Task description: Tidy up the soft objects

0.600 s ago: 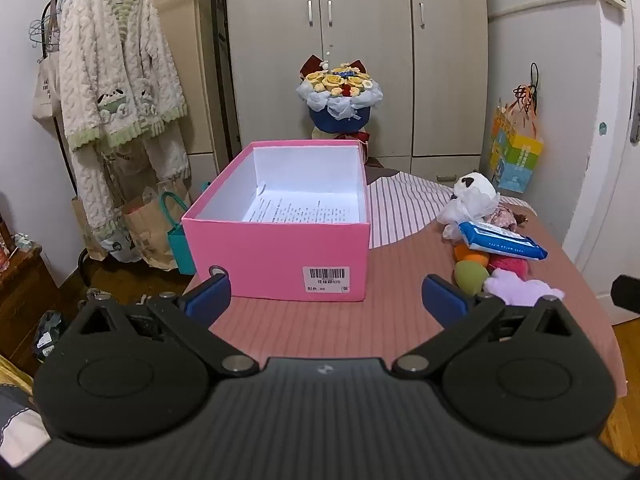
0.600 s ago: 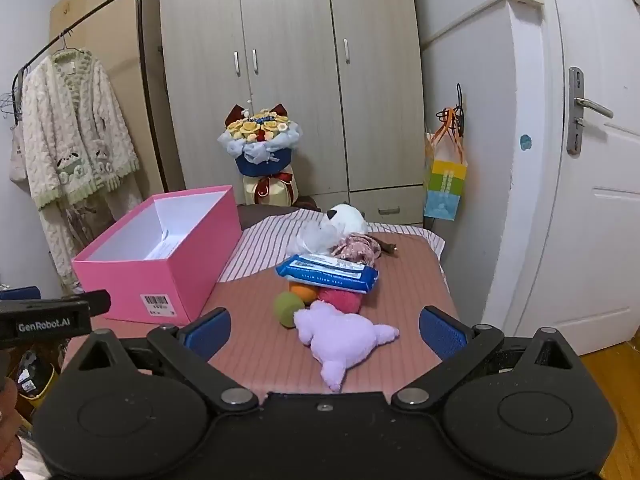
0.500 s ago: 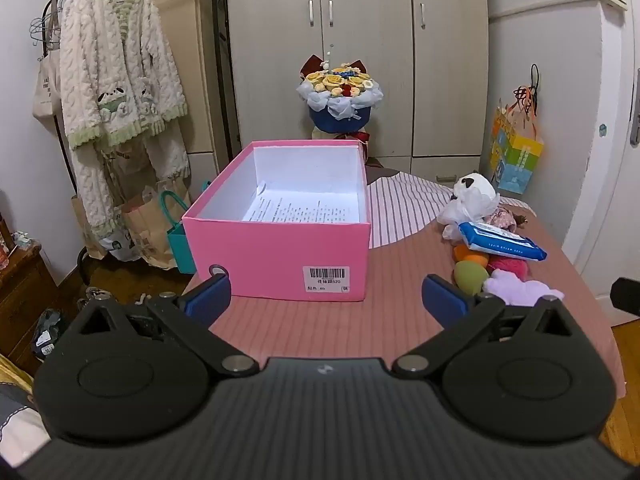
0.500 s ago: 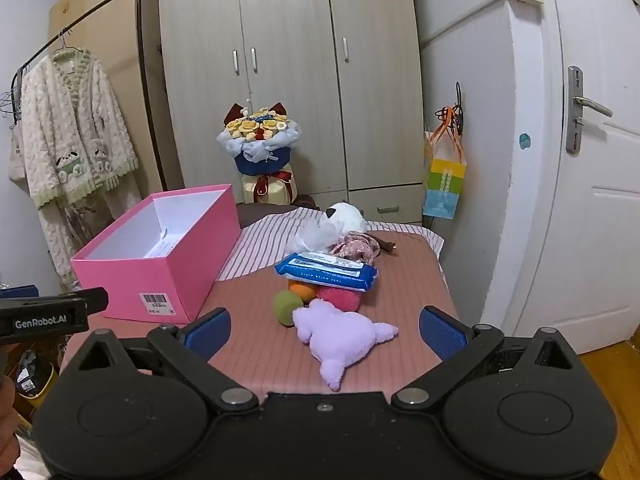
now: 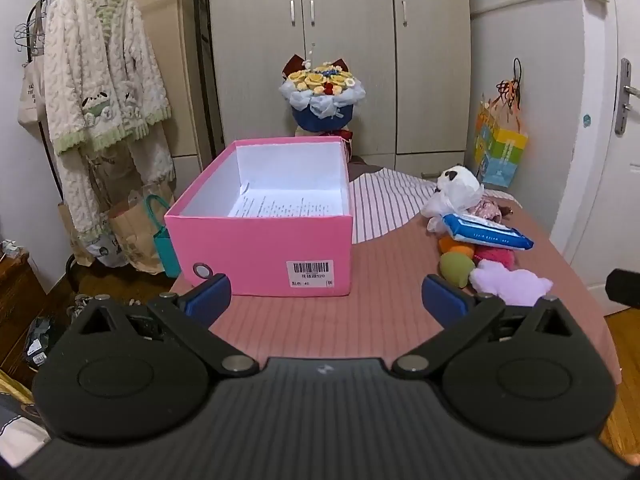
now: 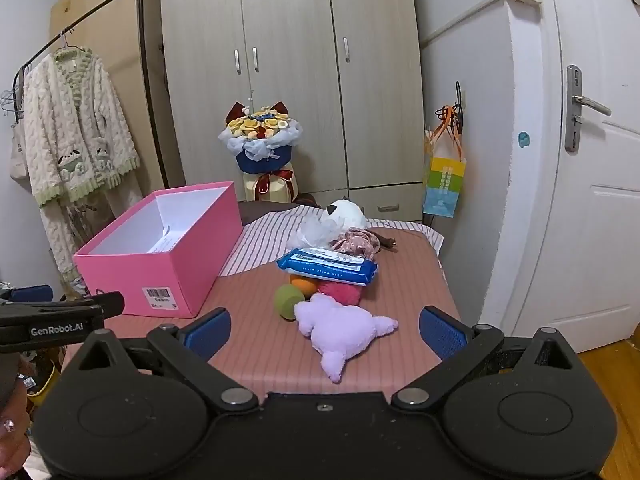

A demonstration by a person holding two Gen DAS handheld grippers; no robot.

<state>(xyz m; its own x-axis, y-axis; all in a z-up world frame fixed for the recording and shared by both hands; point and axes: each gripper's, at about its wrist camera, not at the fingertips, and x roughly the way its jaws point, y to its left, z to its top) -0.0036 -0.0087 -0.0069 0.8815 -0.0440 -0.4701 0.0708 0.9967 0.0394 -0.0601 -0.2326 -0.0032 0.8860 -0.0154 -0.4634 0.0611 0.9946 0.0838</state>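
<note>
An open pink box (image 5: 260, 248) (image 6: 168, 264) stands on the left of the pink-covered table (image 5: 380, 308); it holds only a printed sheet. To its right lies a pile of soft things: a lilac plush (image 6: 340, 328) (image 5: 508, 284) nearest me, a green ball (image 6: 287, 300), an orange ball (image 6: 303, 284), a red plush (image 6: 340, 291), a blue wipes pack (image 6: 328, 266) (image 5: 486, 232), a flowered cloth (image 6: 356, 240) and a white plush (image 6: 344, 216). My left gripper (image 5: 326, 300) is open and empty before the box. My right gripper (image 6: 324, 328) is open and empty, just short of the lilac plush.
A striped cloth (image 6: 264, 240) covers the table's far part. A flower bouquet (image 5: 322, 96) stands behind it against the wardrobe. A coat rack with a fleece robe (image 5: 100, 92) and paper bags (image 5: 132, 232) is at left. A door (image 6: 592, 200) is at right.
Both views shift only slightly; the right gripper has edged a little toward the soft pile. Both grippers stay open and empty.
</note>
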